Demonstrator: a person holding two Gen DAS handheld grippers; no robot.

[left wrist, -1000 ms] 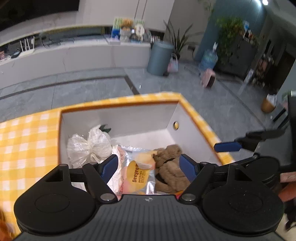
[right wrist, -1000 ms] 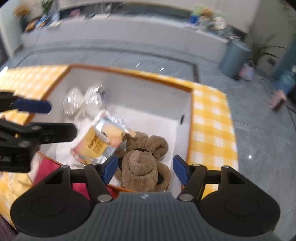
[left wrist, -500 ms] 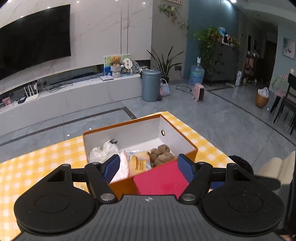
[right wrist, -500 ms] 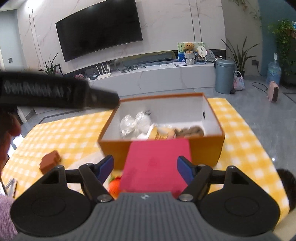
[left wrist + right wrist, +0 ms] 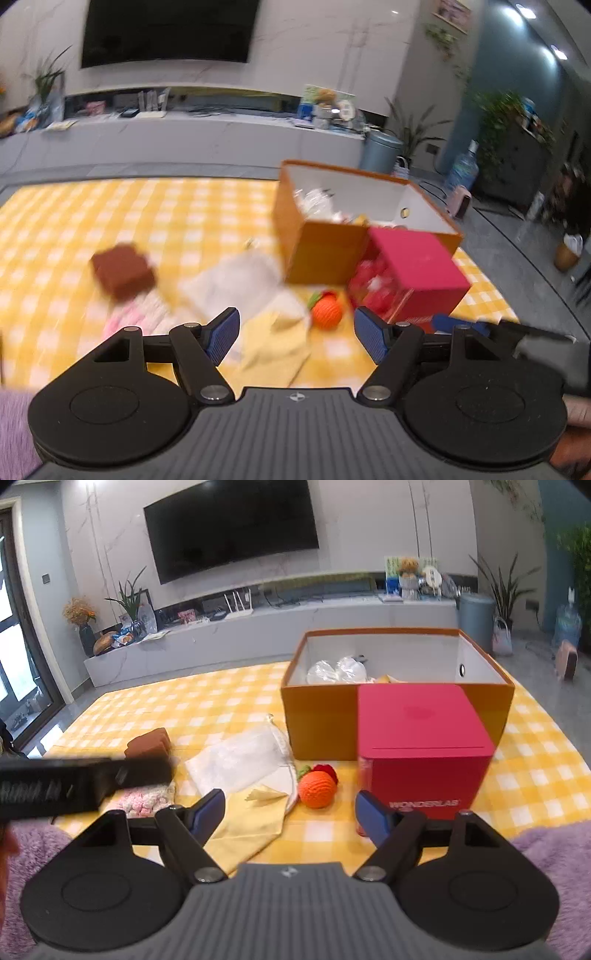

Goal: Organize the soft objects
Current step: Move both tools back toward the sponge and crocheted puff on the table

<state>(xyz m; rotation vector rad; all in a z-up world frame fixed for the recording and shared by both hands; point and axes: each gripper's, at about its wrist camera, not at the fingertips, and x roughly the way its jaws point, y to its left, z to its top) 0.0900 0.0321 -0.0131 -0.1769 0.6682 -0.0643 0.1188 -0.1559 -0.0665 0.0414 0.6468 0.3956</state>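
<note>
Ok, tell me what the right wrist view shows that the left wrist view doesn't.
Right wrist only: the WONDERLAB lettering on the red box, and the left gripper's body crossing at the left edge.

Left wrist only: a blue pad of the right gripper at the right edge.

Both: the orange box, orange ball, mesh bag, yellow cloth, brown block and checked cloth.
</note>
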